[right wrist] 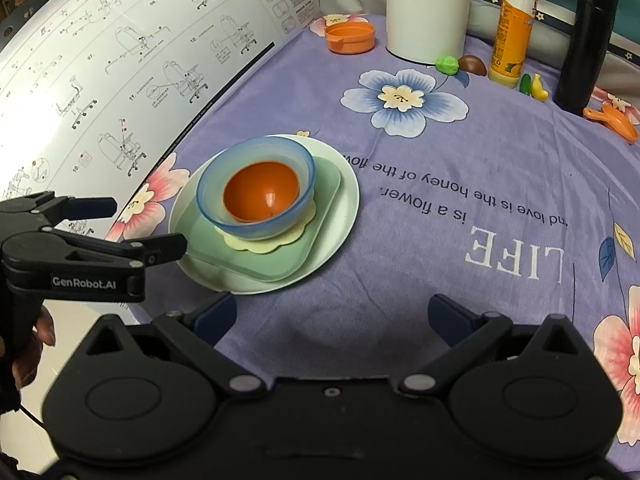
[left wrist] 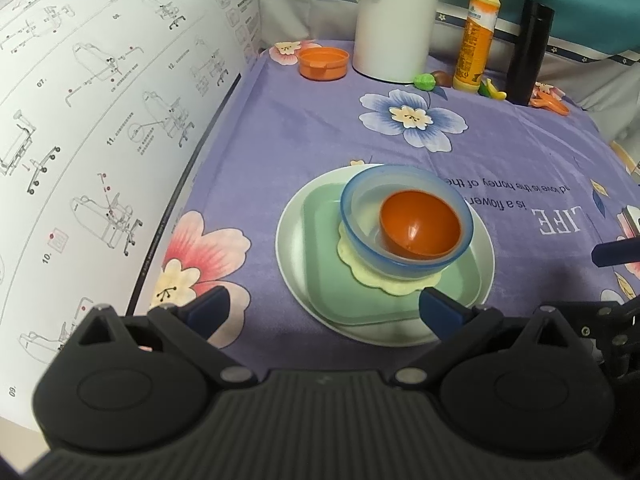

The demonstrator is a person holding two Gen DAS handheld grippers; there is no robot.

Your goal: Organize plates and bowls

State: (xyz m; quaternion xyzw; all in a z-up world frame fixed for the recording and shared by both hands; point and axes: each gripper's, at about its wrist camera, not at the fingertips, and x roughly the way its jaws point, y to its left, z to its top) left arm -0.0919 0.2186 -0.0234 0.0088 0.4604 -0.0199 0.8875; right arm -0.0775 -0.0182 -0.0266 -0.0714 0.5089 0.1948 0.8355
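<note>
Orange bowl [left wrist: 419, 227] nests in the blue bowl [left wrist: 406, 220], stacked on plates. Left gripper [left wrist: 322, 312] and right gripper [right wrist: 332, 316] both gape wide, holding nothing.

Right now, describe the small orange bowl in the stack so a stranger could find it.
On the purple flowered tablecloth sits a round white plate stacked with dishes. The orange bowl nests inside the translucent blue bowl on top. Unlike the orange lidded tub at the back, it is deep, round and innermost.
</note>
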